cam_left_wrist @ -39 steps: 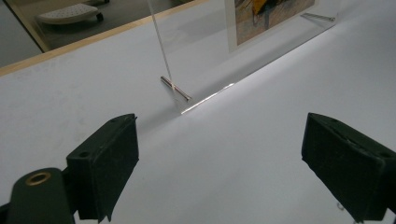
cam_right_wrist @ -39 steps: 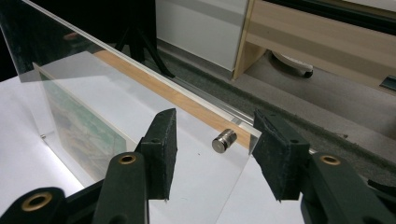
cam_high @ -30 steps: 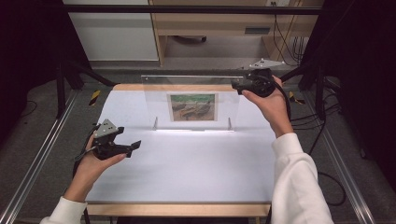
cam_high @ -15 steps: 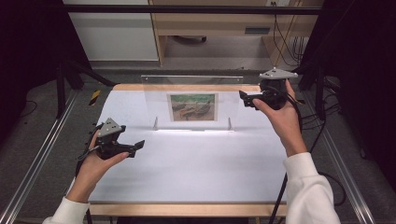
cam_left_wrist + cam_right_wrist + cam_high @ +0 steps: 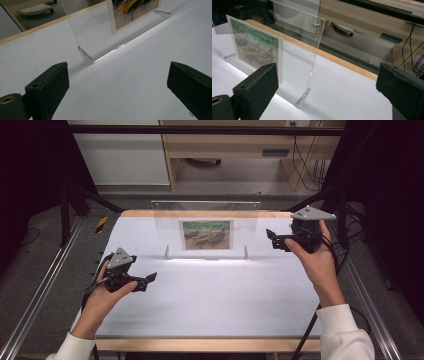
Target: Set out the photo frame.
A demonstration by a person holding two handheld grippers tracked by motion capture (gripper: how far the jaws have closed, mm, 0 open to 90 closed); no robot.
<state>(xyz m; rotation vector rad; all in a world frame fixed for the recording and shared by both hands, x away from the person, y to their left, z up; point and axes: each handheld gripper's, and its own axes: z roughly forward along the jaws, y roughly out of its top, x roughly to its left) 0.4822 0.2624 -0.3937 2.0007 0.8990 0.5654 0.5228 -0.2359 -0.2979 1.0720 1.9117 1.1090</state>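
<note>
Left gripper [image 5: 148,281] wide, empty, right gripper [image 5: 272,239] just opened wide, beside acrylic frame [image 5: 206,227], not touching

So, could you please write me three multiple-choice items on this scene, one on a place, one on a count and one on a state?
1. Where does the clear picture stand sit on the white table?
A. toward the far edge
B. at the near edge
C. off the table

2. How many metal pins prop the stand at its base?
A. none
B. two
C. five

3. How do the jaws of the left gripper and the right gripper stand?
A. both open, holding nothing
B. both shut on the stand
C. left shut, right open

Key: 1 A, the stand rises near the far wooden edge; 2 B, one pin shows near each end; 3 A, only table and stand show between the jaws.
</note>
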